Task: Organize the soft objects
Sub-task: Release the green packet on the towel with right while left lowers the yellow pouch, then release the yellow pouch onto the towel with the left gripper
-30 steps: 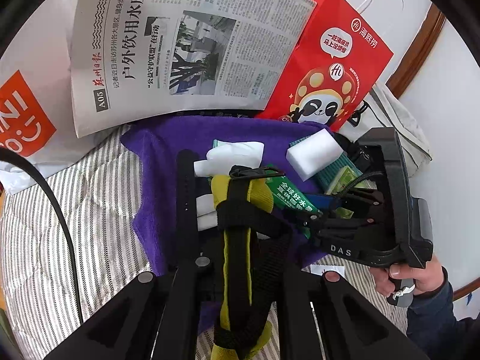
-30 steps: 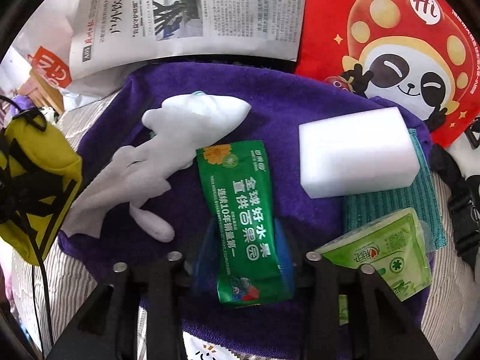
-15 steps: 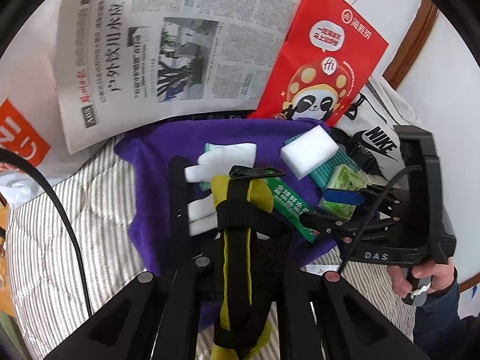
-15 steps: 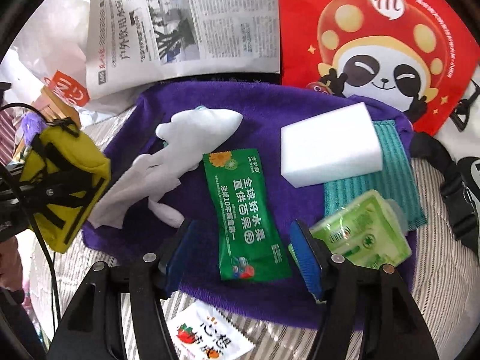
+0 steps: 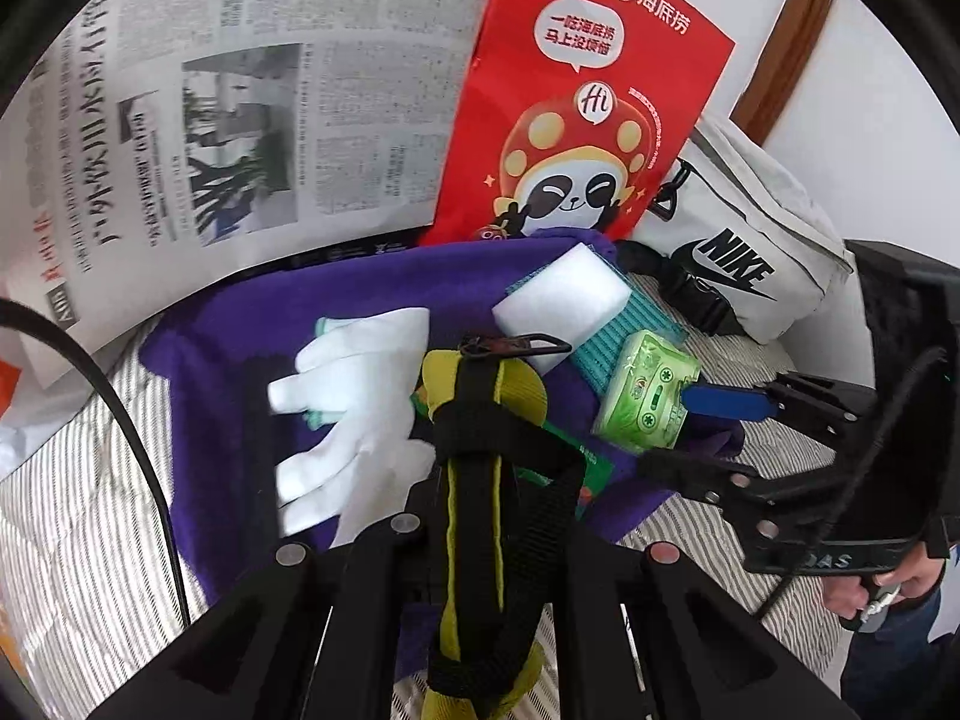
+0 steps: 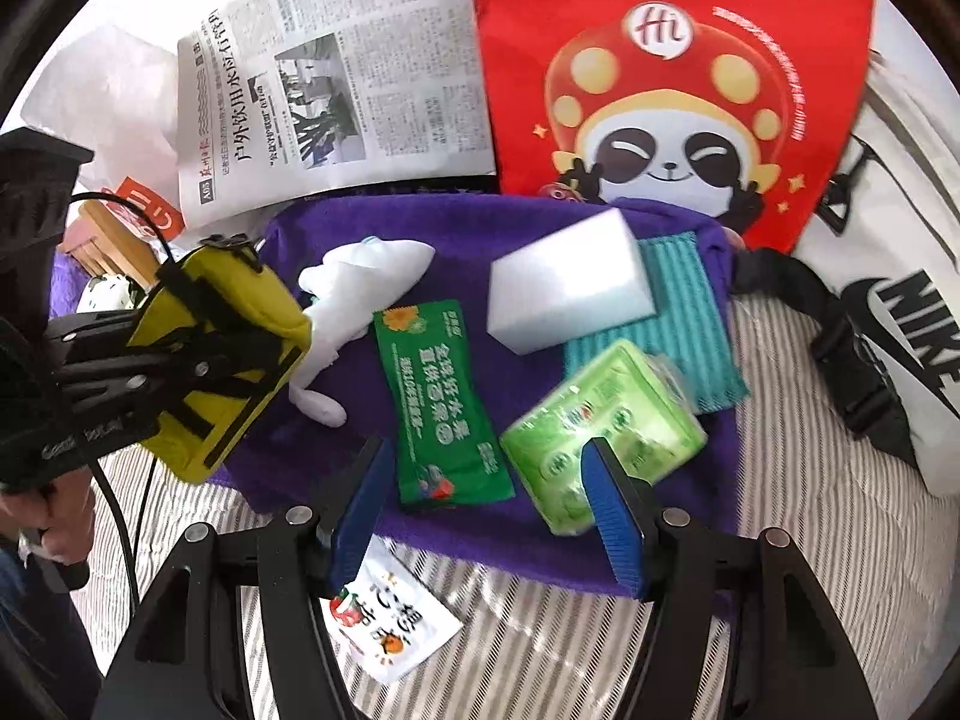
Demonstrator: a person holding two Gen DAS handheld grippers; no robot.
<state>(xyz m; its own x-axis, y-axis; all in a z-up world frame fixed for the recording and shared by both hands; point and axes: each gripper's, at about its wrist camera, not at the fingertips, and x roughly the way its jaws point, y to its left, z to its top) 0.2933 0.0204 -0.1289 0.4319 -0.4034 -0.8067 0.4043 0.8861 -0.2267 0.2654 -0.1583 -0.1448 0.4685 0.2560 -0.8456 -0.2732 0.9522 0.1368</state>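
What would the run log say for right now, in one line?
left gripper: shut on yellow pouch | right gripper: open, just opened, holding nothing, above purple towel | green sachet: on towel

A plush purple towel (image 6: 528,528) lay on grey-and-white striped bedding (image 6: 798,546). On it were a green printed sachet (image 6: 441,402), a white foam block (image 6: 564,288) and a teal ribbed cloth (image 6: 696,324). The glossy paper bag (image 6: 666,78) was red with a panda.

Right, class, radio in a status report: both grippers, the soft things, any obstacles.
Left gripper shut on yellow pouch. Right gripper open, jaws just widened, empty above green packet. Sponge, glove on purple towel. Nothing blocking.
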